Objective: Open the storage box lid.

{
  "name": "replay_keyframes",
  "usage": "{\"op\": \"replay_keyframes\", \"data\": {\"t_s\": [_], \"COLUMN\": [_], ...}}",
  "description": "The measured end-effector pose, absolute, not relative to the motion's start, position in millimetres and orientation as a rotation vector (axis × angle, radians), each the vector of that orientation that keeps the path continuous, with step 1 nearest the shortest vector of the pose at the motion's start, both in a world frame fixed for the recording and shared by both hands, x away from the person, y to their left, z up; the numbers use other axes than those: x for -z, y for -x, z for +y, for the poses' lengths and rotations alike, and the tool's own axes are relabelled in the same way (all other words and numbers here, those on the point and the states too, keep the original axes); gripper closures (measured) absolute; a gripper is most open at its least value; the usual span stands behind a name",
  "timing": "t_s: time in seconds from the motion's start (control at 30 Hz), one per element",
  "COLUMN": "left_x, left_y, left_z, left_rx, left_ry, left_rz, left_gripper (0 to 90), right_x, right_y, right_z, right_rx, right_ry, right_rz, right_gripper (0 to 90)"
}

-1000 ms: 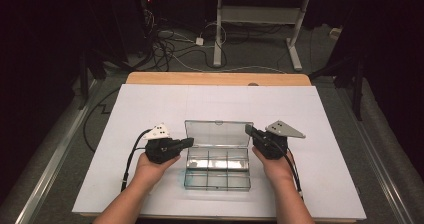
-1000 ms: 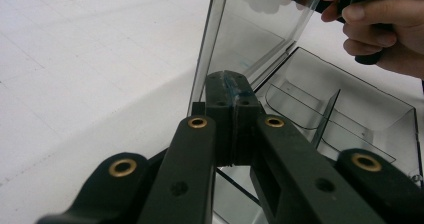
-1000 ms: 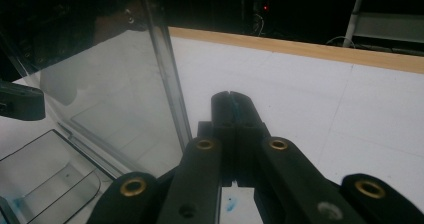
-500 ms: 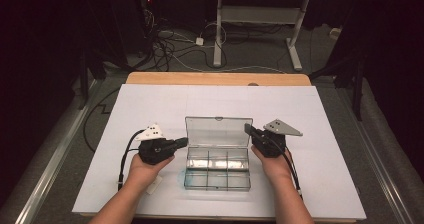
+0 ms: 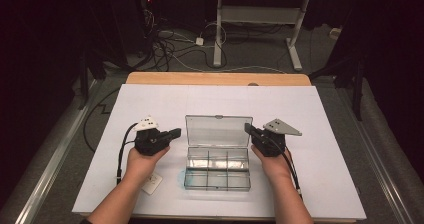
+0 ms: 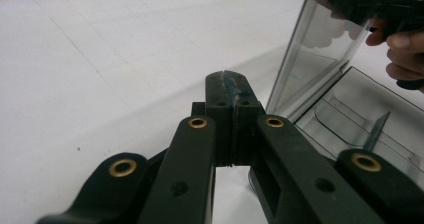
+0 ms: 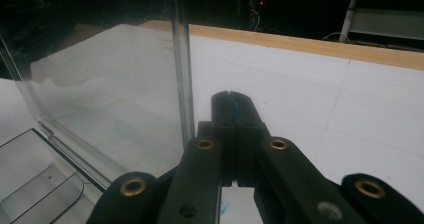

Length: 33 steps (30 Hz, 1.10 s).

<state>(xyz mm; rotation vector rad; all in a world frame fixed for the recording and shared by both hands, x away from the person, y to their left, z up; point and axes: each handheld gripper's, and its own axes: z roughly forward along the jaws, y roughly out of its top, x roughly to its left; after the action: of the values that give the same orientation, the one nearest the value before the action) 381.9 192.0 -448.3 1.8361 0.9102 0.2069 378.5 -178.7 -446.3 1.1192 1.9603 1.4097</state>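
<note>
In the high view, a clear plastic compartment box (image 5: pixel 217 169) is seen on the white table cover (image 5: pixel 320 109), its transparent lid (image 5: pixel 218 130) raised upright at the far edge of the box. The left gripper (image 5: pixel 175 133) is held just left of the lid, its jaws brought together with nothing between them and pointed toward the lid's left edge, a narrow gap being left. The right gripper (image 5: pixel 248 129) is held at the lid's right edge, its jaws likewise pressed together and empty; whether the tip touches the lid cannot be told here. A small white tag (image 5: pixel 151 182) is seen on the cover to the left of the box, under the left forearm. In the left gripper view, the left gripper (image 6: pixel 231 81) is shown with both black jaws closed flat against each other, just beside the lid (image 6: pixel 320 59) but apart from it, and the divided tray of the box (image 6: pixel 370 119) lies beyond the jaws to the right; the fingers of the other hand (image 6: pixel 402 54) are visible behind the lid. In the right gripper view, the right gripper (image 7: pixel 231 100) is shown with jaws together and empty, very close beside the upright edge of the lid (image 7: pixel 181 59), with the box tray (image 7: pixel 45 184) low at the left.
</note>
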Motion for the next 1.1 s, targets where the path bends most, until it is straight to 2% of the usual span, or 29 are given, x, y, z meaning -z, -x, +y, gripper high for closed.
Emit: {"op": "replay_keyframes", "data": {"t_s": [0.47,0.83,1.1], "left_x": [446.7,464.3,475.0], "left_y": [-413.1,-426.6,-429.4], "left_z": [160.0,158.9,156.1], "left_rx": [-0.163,-0.124,-0.106], "left_ry": [-1.87,-1.907,-2.003], "left_rz": [0.91,1.0,1.049], "left_gripper": [87.5,87.4,87.4], "right_x": [455.5,472.6,478.2], "right_y": [-389.3,-401.2,-404.4], "right_z": [-178.9,-176.4,-177.8], "right_rx": [-1.388,-1.298,-1.214], "right_ry": [-1.164,-1.245,-1.316], "right_rz": [1.985,2.05,2.112], "right_gripper": [90.0,90.0,90.0]}}
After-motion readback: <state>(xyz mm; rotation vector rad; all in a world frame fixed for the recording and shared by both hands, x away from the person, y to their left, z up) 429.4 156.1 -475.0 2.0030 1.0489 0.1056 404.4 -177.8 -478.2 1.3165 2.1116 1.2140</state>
